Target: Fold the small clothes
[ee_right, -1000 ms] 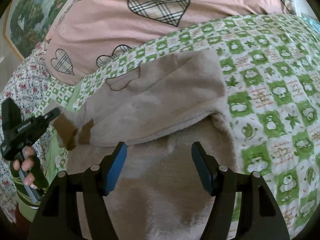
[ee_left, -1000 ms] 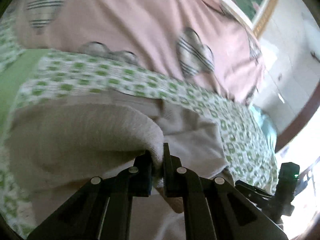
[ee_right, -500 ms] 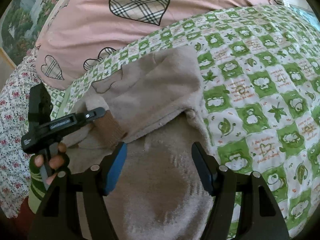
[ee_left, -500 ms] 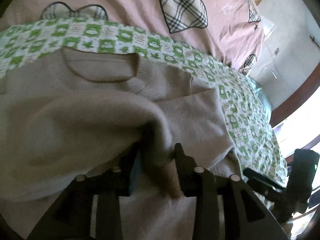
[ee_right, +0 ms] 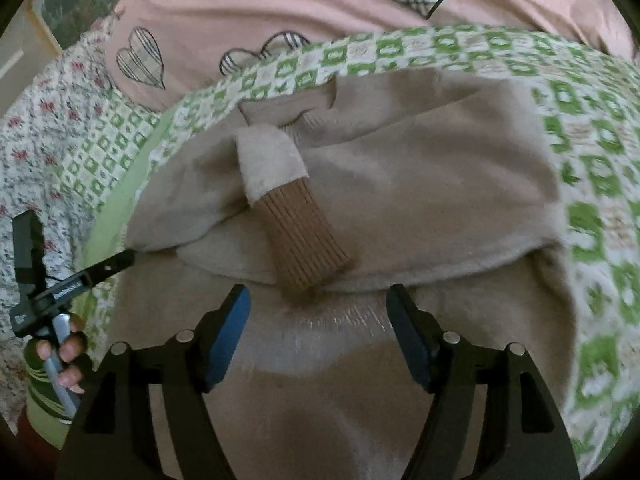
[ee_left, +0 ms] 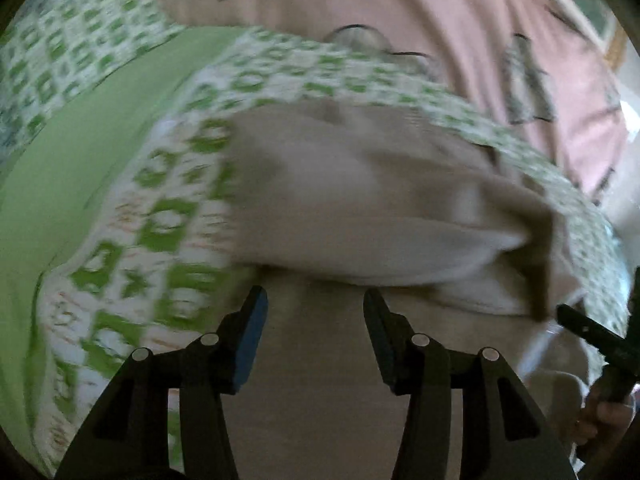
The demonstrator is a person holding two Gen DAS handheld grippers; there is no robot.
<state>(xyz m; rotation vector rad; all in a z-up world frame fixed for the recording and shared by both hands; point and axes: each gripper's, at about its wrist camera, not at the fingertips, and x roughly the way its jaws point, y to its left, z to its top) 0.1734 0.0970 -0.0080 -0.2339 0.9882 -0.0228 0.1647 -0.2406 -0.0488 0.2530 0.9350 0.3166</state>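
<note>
Beige sweater (ee_right: 420,184) folded on checkered quilt (ee_right: 592,184); ribbed cuff (ee_right: 308,248) atop.

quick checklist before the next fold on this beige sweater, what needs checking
1. Left gripper released, nothing between its fingers: ok.
2. Right gripper open and free: ok.
3. Sleeve with ribbed cuff folded across the beige sweater: ok.
4. Cuff lying flat: not ok, its tip slants past the folded edge.
5. Sweater fully on the green checked sheet: cannot tell, the near part is out of view.
</note>
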